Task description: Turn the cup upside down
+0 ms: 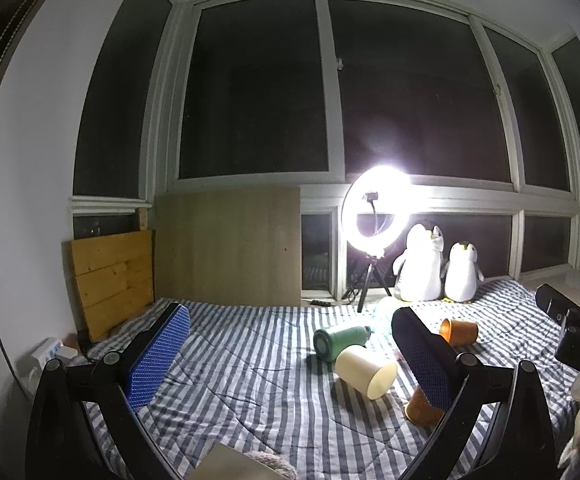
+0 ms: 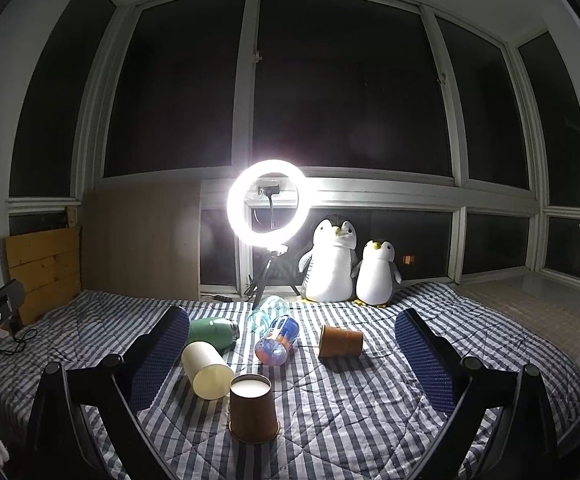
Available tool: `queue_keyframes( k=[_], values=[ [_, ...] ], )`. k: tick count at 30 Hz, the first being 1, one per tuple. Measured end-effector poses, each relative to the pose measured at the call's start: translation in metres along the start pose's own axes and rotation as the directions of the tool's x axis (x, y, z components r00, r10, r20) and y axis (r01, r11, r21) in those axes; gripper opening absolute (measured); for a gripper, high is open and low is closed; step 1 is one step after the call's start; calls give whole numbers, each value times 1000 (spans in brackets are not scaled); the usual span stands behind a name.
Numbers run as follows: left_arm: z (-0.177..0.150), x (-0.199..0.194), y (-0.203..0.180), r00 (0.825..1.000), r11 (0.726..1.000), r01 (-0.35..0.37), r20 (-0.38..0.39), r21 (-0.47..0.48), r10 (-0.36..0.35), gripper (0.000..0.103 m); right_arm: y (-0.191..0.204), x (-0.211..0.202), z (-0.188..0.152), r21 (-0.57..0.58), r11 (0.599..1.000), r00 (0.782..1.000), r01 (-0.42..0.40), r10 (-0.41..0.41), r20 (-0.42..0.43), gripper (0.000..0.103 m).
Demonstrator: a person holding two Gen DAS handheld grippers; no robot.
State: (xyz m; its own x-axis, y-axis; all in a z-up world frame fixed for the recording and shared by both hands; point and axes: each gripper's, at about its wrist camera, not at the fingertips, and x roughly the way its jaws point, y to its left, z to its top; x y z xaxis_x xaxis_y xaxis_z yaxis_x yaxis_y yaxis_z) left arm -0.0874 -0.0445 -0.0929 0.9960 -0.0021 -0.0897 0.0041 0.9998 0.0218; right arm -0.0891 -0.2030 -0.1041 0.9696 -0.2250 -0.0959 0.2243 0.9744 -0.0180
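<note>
A brown paper cup stands upside down on the striped bed, white base up, near the middle of the right wrist view; in the left wrist view it is partly hidden behind the right finger. A cream cup lies on its side beside it. A second brown cup lies on its side farther back. My right gripper is open and empty above the bed, apart from the cups. My left gripper is open and empty too.
A green flask, a clear bottle and a blue-orange bottle lie on the striped blanket. A bright ring light on a tripod and two plush penguins stand by the window. Wooden boards lean at the left.
</note>
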Motion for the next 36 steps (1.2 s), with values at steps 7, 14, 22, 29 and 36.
queue_keyframes(
  k=[7, 14, 22, 29, 36],
  values=[
    [1, 3, -1, 1000, 1000, 3, -6, 5, -3, 102, 0, 2, 0, 5, 1000, 1000, 4, -4, 1, 102],
    [1, 8, -2, 1000, 1000, 6, -15, 6, -6, 102, -2, 5, -1, 7, 1000, 1000, 1, -1, -5, 102],
    [1, 10, -3, 1000, 1000, 4, -14, 8, -4, 102, -1, 8, -2, 2, 1000, 1000, 0, 0, -7, 102],
    [2, 9, -3, 1000, 1000, 7, -12, 7, -7, 102, -2, 7, -2, 2, 1000, 1000, 2, -2, -4, 102],
    [2, 8, -4, 1000, 1000, 10, -13, 7, -10, 102, -3, 7, -5, 8, 1000, 1000, 6, -6, -7, 102]
  ],
)
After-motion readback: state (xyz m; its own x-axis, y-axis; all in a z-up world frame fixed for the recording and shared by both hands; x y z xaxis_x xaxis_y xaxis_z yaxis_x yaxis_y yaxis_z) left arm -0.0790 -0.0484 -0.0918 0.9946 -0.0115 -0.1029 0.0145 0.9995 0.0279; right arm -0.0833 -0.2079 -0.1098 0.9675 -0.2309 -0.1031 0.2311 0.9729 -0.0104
